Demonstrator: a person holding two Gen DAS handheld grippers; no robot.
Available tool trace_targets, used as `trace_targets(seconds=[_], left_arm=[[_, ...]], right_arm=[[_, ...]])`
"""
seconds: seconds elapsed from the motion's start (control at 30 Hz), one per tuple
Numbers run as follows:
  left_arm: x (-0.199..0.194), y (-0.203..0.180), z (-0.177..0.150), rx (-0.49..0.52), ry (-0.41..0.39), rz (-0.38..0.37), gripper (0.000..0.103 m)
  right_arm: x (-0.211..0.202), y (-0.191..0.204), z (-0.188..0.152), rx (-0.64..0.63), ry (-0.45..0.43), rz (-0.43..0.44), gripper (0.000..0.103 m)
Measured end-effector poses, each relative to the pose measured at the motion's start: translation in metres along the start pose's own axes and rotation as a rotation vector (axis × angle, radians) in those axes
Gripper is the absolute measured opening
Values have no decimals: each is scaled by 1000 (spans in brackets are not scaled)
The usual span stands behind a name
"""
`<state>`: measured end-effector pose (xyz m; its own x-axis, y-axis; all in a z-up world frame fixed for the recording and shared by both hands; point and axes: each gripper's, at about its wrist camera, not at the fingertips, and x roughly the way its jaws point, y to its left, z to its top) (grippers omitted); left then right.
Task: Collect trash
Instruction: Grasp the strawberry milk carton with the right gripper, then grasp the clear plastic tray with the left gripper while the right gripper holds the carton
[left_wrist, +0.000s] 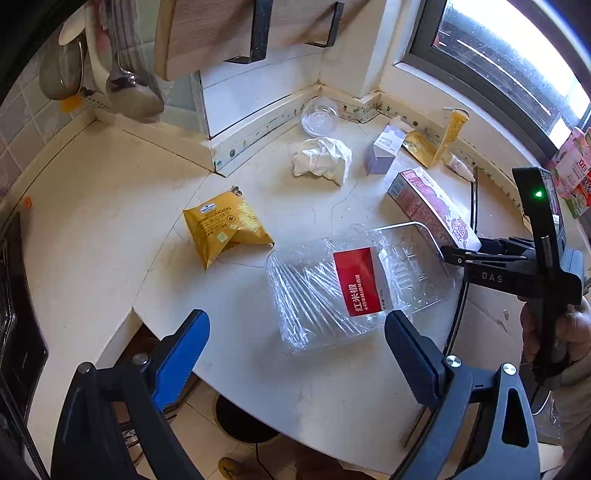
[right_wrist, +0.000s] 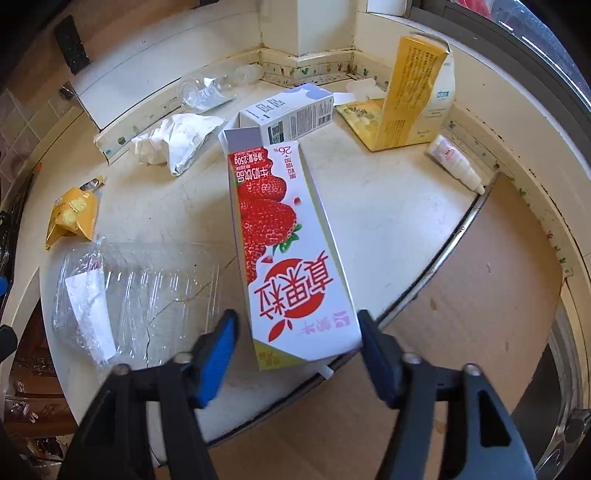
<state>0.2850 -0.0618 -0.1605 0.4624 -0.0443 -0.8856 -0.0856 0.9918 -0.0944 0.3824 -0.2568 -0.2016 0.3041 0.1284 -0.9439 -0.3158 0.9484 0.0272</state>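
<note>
A strawberry milk carton lies on the white counter; it also shows in the left wrist view. My right gripper is open with its near end between the jaws, not touching. My left gripper is open just in front of a clear plastic clamshell tray with a red label, seen too in the right wrist view. Other trash: a yellow cracker bag, crumpled white paper, a small purple-white box, a yellow carton, a small tube.
A clear glass bowl sits by the back wall. A cardboard-lined round bin opens at the right edge of the counter. Ladles hang at the left. A window is at the back right.
</note>
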Motion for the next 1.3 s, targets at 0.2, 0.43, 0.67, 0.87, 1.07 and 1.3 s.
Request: trace_targets(seconds=[0.2, 0.43, 0.67, 0.87, 1.07, 1.3], left_arm=[[3, 8, -4, -18, 10, -16, 95], [21, 17, -2, -73, 32, -66, 90], [52, 24, -1, -115, 91, -76, 72], [49, 26, -6, -140, 88, -90, 72], [27, 5, -26, -123, 80, -157, 72], [29, -35, -34, -121, 106, -274, 72]], right_arm=[[-13, 1, 2, 38, -64, 32, 54], [-30, 10, -4, 42, -93, 51, 54], [-36, 14, -10, 44, -100, 73, 54], [-34, 19, -13, 40, -82, 89, 54], [-34, 26, -20, 37, -56, 120, 54], [-37, 31, -32, 71, -46, 172, 54]])
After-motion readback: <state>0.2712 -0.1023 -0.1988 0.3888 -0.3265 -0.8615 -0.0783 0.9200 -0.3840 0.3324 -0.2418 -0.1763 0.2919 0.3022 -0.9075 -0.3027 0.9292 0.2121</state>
